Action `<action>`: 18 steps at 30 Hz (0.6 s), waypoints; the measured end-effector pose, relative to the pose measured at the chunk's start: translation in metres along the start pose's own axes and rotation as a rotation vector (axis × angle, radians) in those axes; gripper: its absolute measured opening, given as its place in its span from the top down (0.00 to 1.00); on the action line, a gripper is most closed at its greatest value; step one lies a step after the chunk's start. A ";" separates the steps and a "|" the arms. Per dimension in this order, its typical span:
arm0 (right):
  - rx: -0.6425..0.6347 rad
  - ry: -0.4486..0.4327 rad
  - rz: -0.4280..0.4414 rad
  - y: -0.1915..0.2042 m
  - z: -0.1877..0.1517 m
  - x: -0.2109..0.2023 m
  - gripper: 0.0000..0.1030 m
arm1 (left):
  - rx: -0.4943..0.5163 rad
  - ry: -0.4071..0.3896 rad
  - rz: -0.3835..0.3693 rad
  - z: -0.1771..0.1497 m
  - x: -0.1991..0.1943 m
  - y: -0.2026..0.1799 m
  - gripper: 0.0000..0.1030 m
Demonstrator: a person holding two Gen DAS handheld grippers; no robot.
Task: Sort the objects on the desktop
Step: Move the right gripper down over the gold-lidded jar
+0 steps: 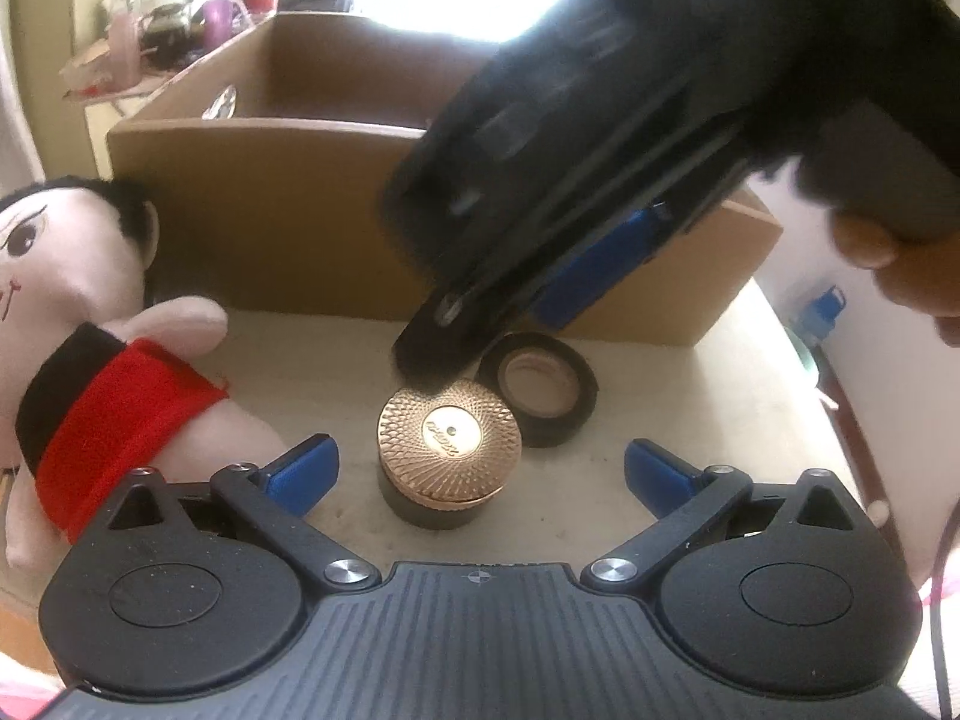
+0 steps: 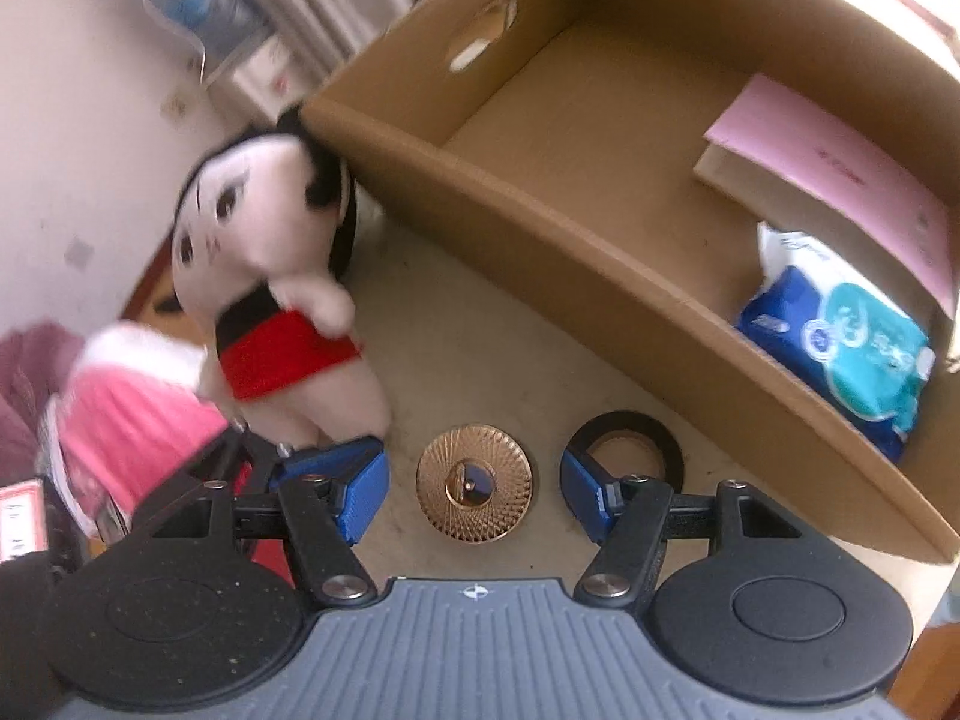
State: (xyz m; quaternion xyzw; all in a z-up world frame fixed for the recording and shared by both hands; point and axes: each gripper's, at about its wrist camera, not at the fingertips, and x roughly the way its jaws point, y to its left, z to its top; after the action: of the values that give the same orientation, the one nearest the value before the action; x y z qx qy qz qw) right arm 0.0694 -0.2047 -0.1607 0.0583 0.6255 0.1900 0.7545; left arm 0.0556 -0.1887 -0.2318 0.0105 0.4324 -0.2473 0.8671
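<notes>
A round jar with a patterned gold lid (image 1: pixel 449 456) (image 2: pixel 474 483) stands on the pale tabletop (image 1: pixel 312 372). My left gripper (image 1: pixel 480 468) is open wide, and the jar sits between its blue pads without touching either. My right gripper (image 2: pixel 469 492) points steeply down over the same jar, open, with a gap on both sides of the lid. Its black frame (image 1: pixel 570 180) fills the upper right of the left wrist view. A black tape roll (image 1: pixel 558 426) (image 2: pixel 660 438) lies just right of the jar, its left edge under the right gripper's right finger.
A plush doll in a red wrap (image 1: pixel 120 396) (image 2: pixel 270 276) leans against the left end of a cardboard box (image 1: pixel 270 210) (image 2: pixel 540 228) behind the jar. Inside the box lie a blue tissue pack (image 2: pixel 852 354) and a pink booklet (image 2: pixel 840 180).
</notes>
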 end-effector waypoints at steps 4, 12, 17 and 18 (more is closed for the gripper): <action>-0.023 0.051 0.010 0.004 0.002 0.013 0.35 | 0.051 0.009 0.015 -0.002 0.005 -0.005 0.08; -0.012 0.129 0.024 0.004 0.003 0.031 0.35 | 0.015 0.042 0.019 -0.003 0.014 0.005 0.21; -0.036 0.143 0.007 0.010 0.005 0.037 0.35 | -0.008 0.033 0.014 -0.004 0.013 0.012 0.28; -0.042 0.144 -0.001 0.011 0.006 0.037 0.35 | -0.006 0.034 0.014 -0.005 0.013 0.013 0.30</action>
State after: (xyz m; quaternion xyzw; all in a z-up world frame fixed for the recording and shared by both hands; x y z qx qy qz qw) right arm 0.0779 -0.1804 -0.1904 0.0286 0.6740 0.2064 0.7087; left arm 0.0643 -0.1821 -0.2473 0.0152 0.4476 -0.2396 0.8614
